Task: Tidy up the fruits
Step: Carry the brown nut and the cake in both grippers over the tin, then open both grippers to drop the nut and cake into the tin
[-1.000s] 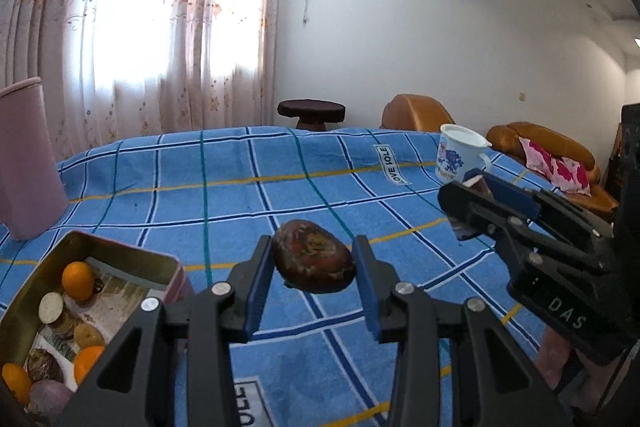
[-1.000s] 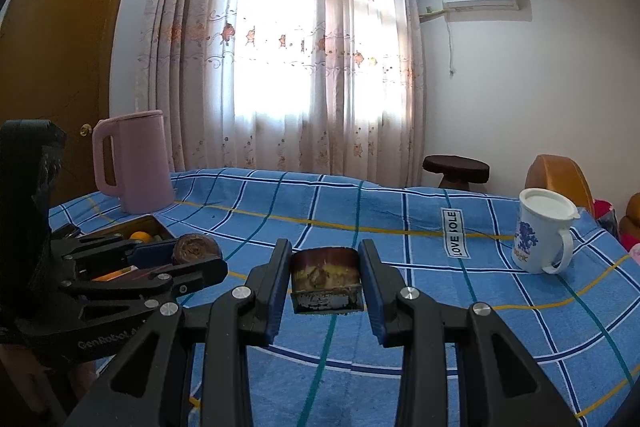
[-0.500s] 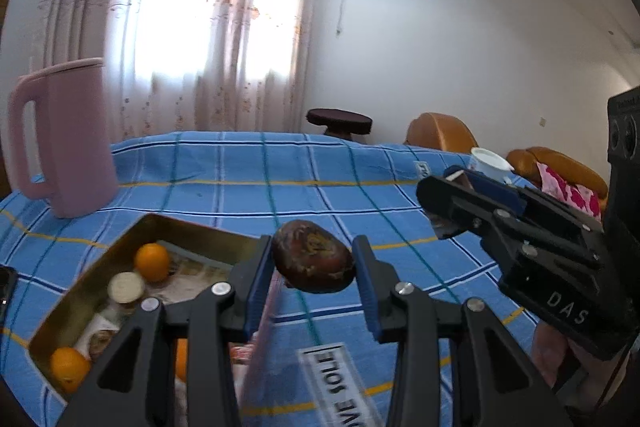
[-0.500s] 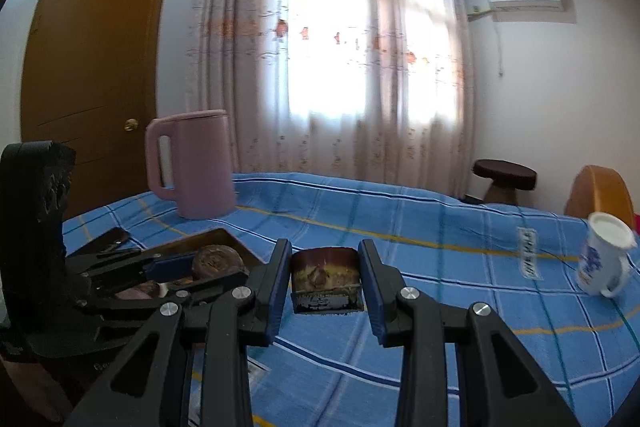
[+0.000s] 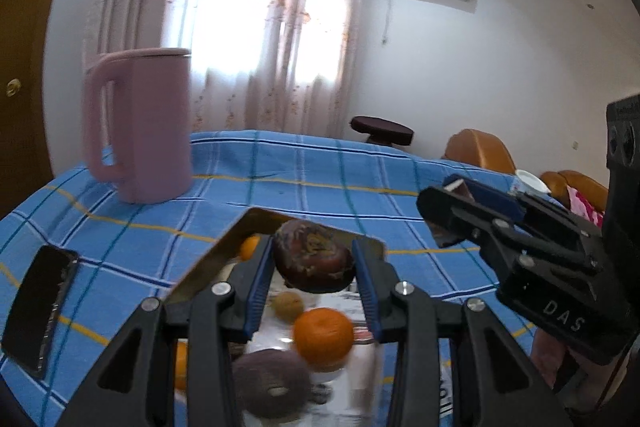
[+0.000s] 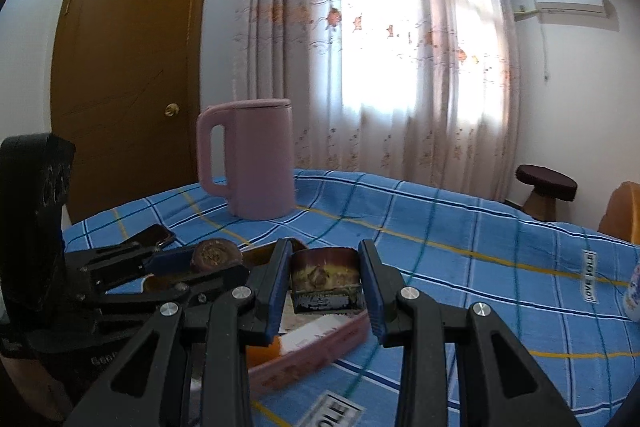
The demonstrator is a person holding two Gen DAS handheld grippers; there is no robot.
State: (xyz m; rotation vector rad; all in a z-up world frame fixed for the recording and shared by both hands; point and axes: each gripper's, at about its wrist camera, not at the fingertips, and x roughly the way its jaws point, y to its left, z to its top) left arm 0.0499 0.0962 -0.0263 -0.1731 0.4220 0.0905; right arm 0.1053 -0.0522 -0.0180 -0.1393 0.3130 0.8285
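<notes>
My left gripper is shut on a dark brown wrinkled fruit and holds it above the open tin box. Inside the box lie an orange, a small brown fruit, a purple-grey fruit and another orange. My right gripper is shut on a dark cut fruit piece over the box's pink rim. The left gripper with its fruit shows at the left in the right wrist view; the right gripper shows at the right in the left wrist view.
A pink kettle stands at the back left on the blue plaid cloth. A black phone lies left of the box. A white mug is far right. A dark stool and brown sofa stand beyond.
Both grippers have swung left with their fruits and now hang over the tin box. The kettle and phone have come into view.
</notes>
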